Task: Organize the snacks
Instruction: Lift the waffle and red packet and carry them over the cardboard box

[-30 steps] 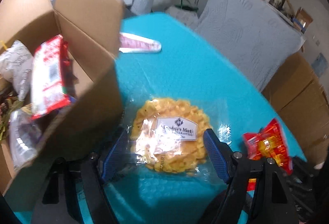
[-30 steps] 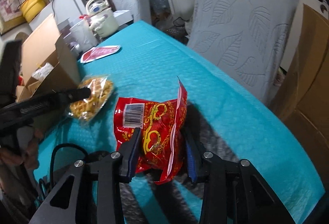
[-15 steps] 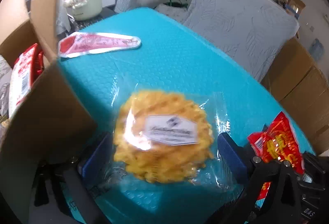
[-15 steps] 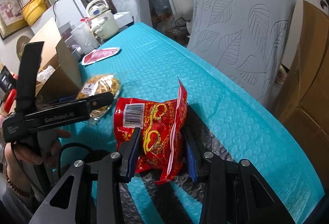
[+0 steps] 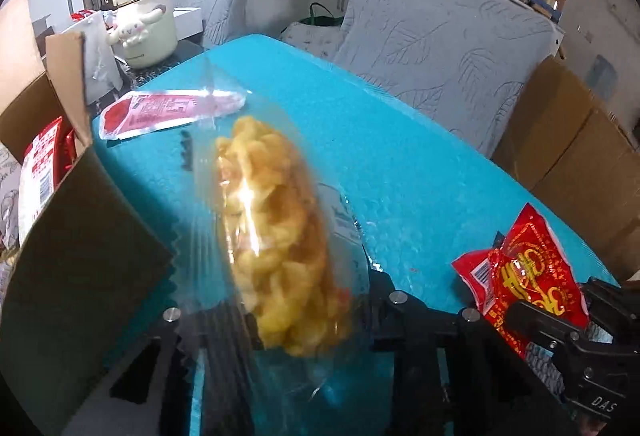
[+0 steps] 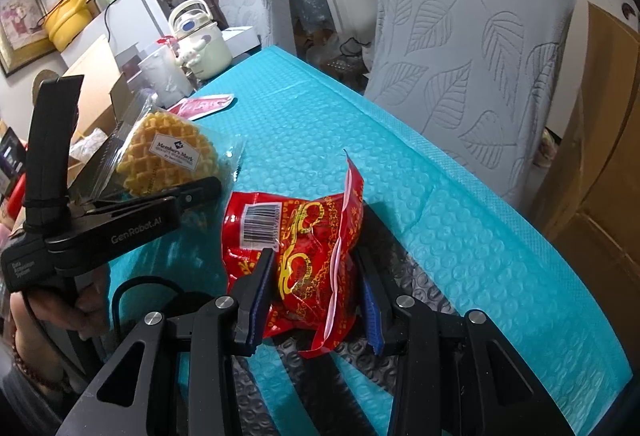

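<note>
Fingers of the left gripper [image 6: 160, 172] are clamped on a clear bag holding a round yellow waffle [image 6: 170, 158], which hangs clear of the blue bubble-wrap tabletop [image 6: 332, 132]. At nine o'clock from it stands an open cardboard box [image 5: 76, 236] with a red-and-white packet [image 5: 40, 164] inside. Toward twelve o'clock a flat pink packet [image 5: 168, 112] lies on the blue surface, with a cream kettle [image 5: 144, 24] beyond it. At three o'clock, the right gripper [image 6: 316, 296] has its blue-padded fingers [image 6: 260, 296] closed against both sides of a crumpled red snack bag [image 6: 296, 232], which rests on the tabletop.
</note>
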{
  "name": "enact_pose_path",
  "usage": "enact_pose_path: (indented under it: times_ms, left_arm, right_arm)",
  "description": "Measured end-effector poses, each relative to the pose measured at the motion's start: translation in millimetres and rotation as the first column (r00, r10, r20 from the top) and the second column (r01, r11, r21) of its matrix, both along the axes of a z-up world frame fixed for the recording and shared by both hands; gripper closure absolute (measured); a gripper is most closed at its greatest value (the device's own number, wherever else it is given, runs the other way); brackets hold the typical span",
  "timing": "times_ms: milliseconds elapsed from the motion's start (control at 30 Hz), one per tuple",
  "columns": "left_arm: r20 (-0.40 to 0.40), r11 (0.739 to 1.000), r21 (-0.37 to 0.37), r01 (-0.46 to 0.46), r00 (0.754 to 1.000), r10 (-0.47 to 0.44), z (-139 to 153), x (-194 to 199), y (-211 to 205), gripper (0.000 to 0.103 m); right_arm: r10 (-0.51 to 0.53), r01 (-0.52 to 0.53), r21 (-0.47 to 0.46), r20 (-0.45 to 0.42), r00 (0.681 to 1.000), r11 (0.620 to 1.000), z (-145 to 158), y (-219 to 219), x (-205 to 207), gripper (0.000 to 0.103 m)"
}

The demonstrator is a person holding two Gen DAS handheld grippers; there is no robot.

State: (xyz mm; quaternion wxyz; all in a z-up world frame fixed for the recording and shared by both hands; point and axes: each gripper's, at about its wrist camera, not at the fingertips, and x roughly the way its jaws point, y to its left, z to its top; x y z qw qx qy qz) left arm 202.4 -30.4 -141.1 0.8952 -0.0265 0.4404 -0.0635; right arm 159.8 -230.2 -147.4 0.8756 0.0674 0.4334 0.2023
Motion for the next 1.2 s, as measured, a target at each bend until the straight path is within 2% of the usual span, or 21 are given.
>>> enact_pose_path:
  times_ms: [167, 400, 733, 1200]
  left_arm:
    - [0.042, 1.000, 0.026, 0.004, 0.999, -0.005, 11.7, -16.3, 1.7, 0.076]
    - [0.041, 0.999, 0.031, -0.003, 0.999, 0.002, 23.6, -45.8, 7.4, 0.076]
    - [0.072, 0.999, 0.042, -0.031, 0.997, 0.028, 44.7, -109.2, 13.2, 0.076]
    - [0.127, 0.991, 0.036, -0.125, 0.985, 0.120, 68.5, -194.3, 34.8, 0.076]
  right_arm:
    - [-0.003, 0.003, 0.019, -0.001, 1.000, 1.000, 3.2, -3.9, -5.6, 0.065]
    - [0.011, -0.012, 0.038, 0.013, 1.000, 0.999, 11.2, -1.4, -24.9, 0.065]
    - [0.047, -0.050, 0.067, 0.051, 0.998, 0.997, 30.3, 9.9, -67.8, 0.065]
    - [0.163, -0.174, 0.097, 0.113, 0.980, 0.980, 52.4, 44.8, -117.1, 0.065]
